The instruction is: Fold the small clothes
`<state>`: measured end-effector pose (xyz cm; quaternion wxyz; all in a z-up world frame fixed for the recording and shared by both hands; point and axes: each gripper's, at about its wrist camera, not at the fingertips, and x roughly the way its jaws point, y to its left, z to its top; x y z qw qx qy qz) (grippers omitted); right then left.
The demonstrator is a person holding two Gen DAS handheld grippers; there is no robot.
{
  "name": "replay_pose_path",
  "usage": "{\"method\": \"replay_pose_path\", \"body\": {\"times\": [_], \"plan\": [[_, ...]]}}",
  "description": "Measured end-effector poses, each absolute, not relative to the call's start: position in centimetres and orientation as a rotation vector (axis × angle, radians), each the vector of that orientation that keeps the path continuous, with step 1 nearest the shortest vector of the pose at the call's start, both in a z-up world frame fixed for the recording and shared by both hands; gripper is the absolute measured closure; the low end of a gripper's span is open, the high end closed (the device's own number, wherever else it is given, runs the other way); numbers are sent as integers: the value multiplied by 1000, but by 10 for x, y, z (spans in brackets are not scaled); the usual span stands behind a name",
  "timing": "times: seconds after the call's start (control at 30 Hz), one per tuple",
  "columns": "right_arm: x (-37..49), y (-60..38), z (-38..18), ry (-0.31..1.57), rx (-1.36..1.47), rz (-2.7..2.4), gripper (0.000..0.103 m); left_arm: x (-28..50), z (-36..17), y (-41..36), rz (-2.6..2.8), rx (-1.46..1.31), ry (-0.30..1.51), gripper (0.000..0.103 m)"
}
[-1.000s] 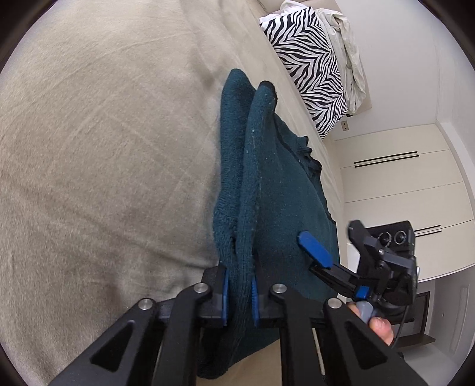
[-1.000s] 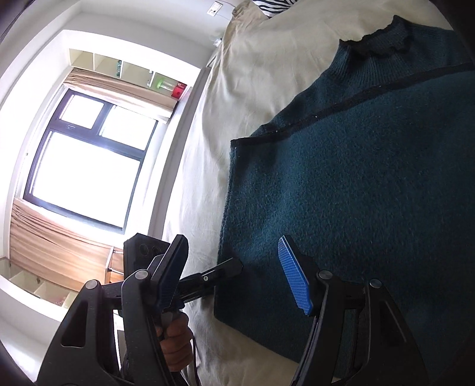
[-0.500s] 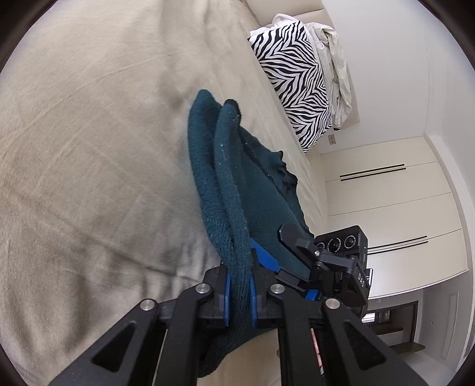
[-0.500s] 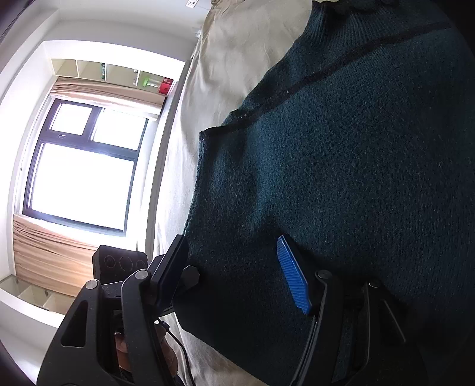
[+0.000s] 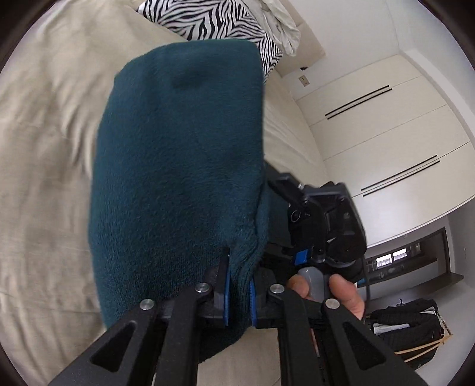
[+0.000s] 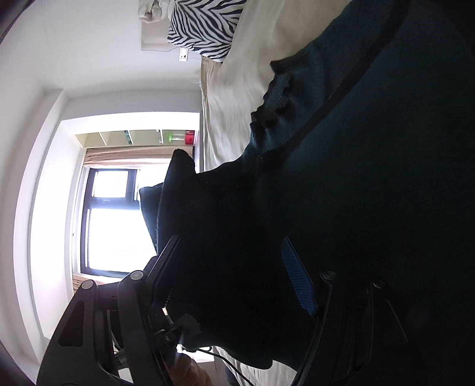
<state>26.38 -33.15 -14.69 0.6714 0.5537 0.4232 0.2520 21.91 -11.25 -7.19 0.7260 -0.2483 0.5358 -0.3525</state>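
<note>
A dark teal knitted sweater lies partly on the beige bed. My left gripper is shut on a bunched edge of it and holds that part lifted, so the cloth hangs in front of the camera. In the right wrist view the sweater fills most of the frame, dark and in shadow. My right gripper is open with the cloth lying between and over its blue-padded fingers. The right gripper's body shows just right of the lifted cloth in the left wrist view.
A zebra-print pillow and a white pillow lie at the head of the bed. White wardrobe doors stand to the right. A bright window shows beyond the bed's edge in the right wrist view.
My left gripper has lifted and swung the held sweater edge over, so the cloth now faces the camera. My right gripper has moved in under the sweater, still open.
</note>
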Motion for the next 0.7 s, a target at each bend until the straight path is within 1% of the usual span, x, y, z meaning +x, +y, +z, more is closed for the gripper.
{"method": "replay_pose_path", "body": {"times": [0.13, 0.2, 0.27, 0.3, 0.33, 0.37, 0.4, 0.53, 0.63, 0.7], "plan": [[259, -364, -152, 927, 1303, 576, 37, 211, -110, -149, -749, -505, 1235, 90], [259, -368, -151, 964, 1267, 558, 36, 205, -108, -148, -760, -496, 1192, 82], [260, -367, -149, 970, 1237, 573, 37, 199, -100, -139, -804, -529, 1174, 57], [261, -366, -147, 977, 1221, 578, 37, 196, -94, -133, -810, -538, 1169, 52], [266, -359, -148, 985, 1206, 577, 37, 190, -87, -125, -817, -536, 1153, 41], [268, -353, -151, 994, 1190, 573, 37, 183, -78, -118, -836, -531, 1126, 34], [264, -354, -151, 1000, 1178, 566, 37, 176, -70, -111, -855, -522, 1098, 33], [253, -357, -153, 1019, 1154, 561, 37, 157, -56, -73, -858, -521, 1032, 33], [251, -357, -152, 1027, 1135, 544, 38, 156, -61, -60, -809, -503, 1040, 33], [253, -352, -152, 1040, 1094, 518, 40, 171, -67, -63, -777, -522, 1063, 37]]}}
